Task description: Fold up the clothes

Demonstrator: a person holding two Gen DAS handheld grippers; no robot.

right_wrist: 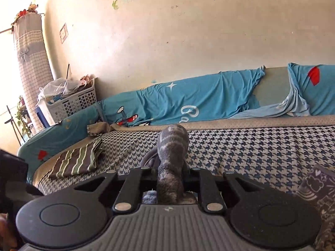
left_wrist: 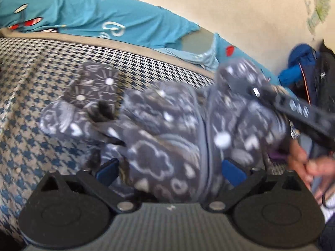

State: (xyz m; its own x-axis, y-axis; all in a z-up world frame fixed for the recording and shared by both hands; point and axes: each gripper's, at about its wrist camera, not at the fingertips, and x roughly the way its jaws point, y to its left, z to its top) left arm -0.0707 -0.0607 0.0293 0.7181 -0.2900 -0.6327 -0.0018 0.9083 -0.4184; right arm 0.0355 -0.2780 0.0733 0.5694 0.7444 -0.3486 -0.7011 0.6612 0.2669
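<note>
A grey fleece garment [left_wrist: 167, 138] with white cloud and star prints lies bunched on the houndstooth bed cover [left_wrist: 31, 104]. It fills most of the gap between the wide-set blue pads [left_wrist: 106, 171] of my left gripper [left_wrist: 170, 172]. The left pad stands a little clear of the cloth. My right gripper [left_wrist: 240, 85] comes in from the right, shut on the garment's upper right part. In the right wrist view a roll of the same fleece [right_wrist: 172, 144] sticks up through the right gripper [right_wrist: 170, 165]. The cloth hides its fingertips.
A darker printed piece [left_wrist: 98, 87] lies behind the garment. A folded striped cloth [right_wrist: 77, 161] sits at the bed's left end, below a white basket [right_wrist: 71, 104]. Teal sheets [right_wrist: 199, 104] drape the back edge. A person's hand [left_wrist: 314, 167] and blue and dark clothes [left_wrist: 301, 62] are at the right.
</note>
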